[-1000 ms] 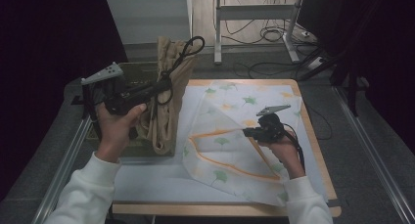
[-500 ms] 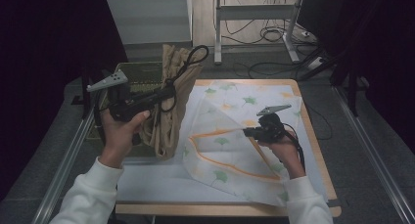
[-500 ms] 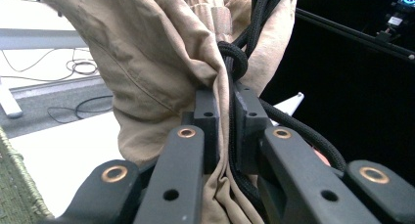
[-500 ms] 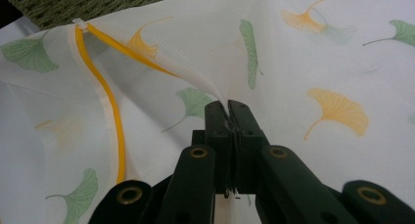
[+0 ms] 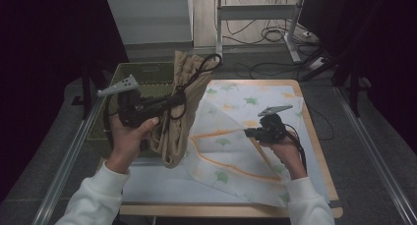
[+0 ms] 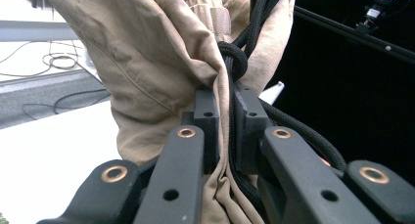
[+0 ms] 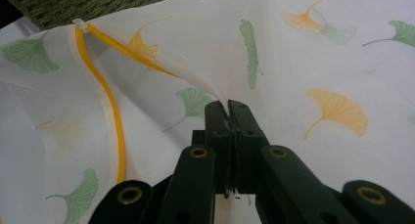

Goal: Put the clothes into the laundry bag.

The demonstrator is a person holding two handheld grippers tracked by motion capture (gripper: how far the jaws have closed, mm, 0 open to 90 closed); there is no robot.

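Left gripper (image 5: 173, 100) clamped on tan trousers (image 5: 179, 112) and their black drawstring, hanging them over the mesh laundry bag (image 5: 231, 151) on the worktop. Right gripper (image 5: 247, 133) pinches the bag's upper layer, lifting the yellow-trimmed opening, likely for loading.

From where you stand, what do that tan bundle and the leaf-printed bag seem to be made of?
The tan garment looks like matte woven cotton: soft creases, a stitched seam, a gathered waistband. The leaf-printed bag looks like thin, semi-sheer synthetic mesh: fine ribbing, light showing through, with an orange zipper. Both are guesses from looks.
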